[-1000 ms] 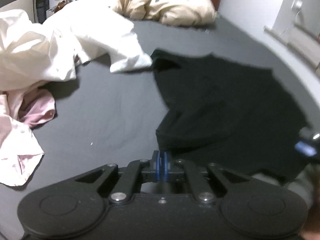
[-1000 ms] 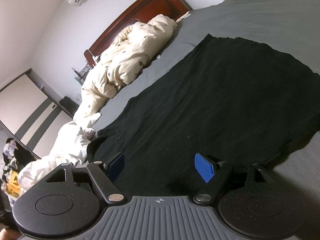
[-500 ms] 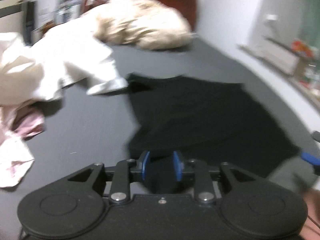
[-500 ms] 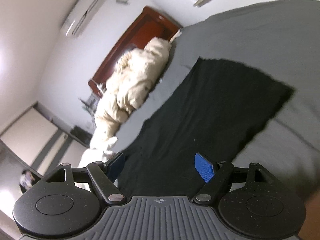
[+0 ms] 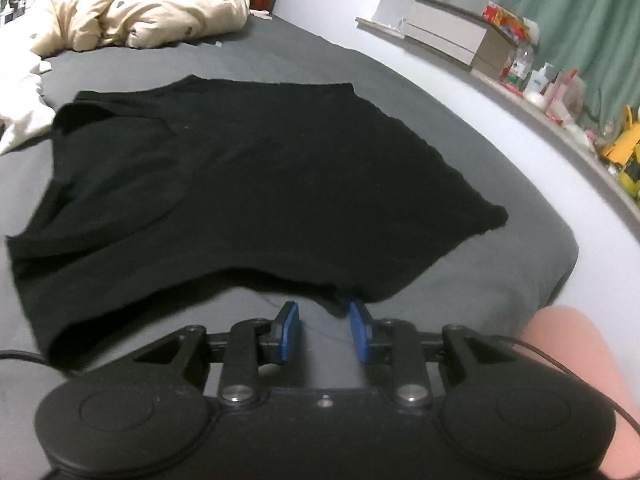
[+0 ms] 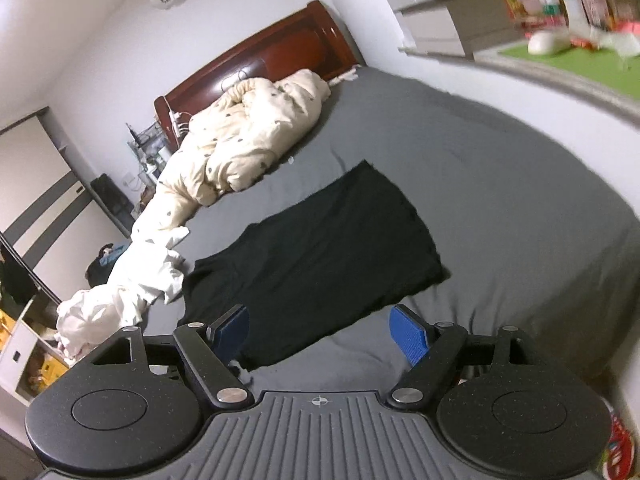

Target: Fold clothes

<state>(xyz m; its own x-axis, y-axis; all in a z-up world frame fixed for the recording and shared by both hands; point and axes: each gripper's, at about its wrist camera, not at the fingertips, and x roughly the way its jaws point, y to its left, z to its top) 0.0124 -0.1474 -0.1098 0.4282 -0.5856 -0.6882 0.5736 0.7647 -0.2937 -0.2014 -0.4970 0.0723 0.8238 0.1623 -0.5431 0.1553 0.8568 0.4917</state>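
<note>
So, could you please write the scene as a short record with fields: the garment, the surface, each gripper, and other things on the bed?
garment: black shirt, spread mostly flat, one side folded over
surface: grey bed sheet
left gripper: open, holding nothing, at the shirt's near edge
right gripper: open wide, holding nothing, above the shirt's near end
other cloth: white clothes pile beside the shirt; cream duvet by the headboard
folding state: not finished

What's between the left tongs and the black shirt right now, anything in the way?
Nothing visible. The left tongs sit open just short of the black shirt hem, with only bare grey bedsheet between them.
</note>
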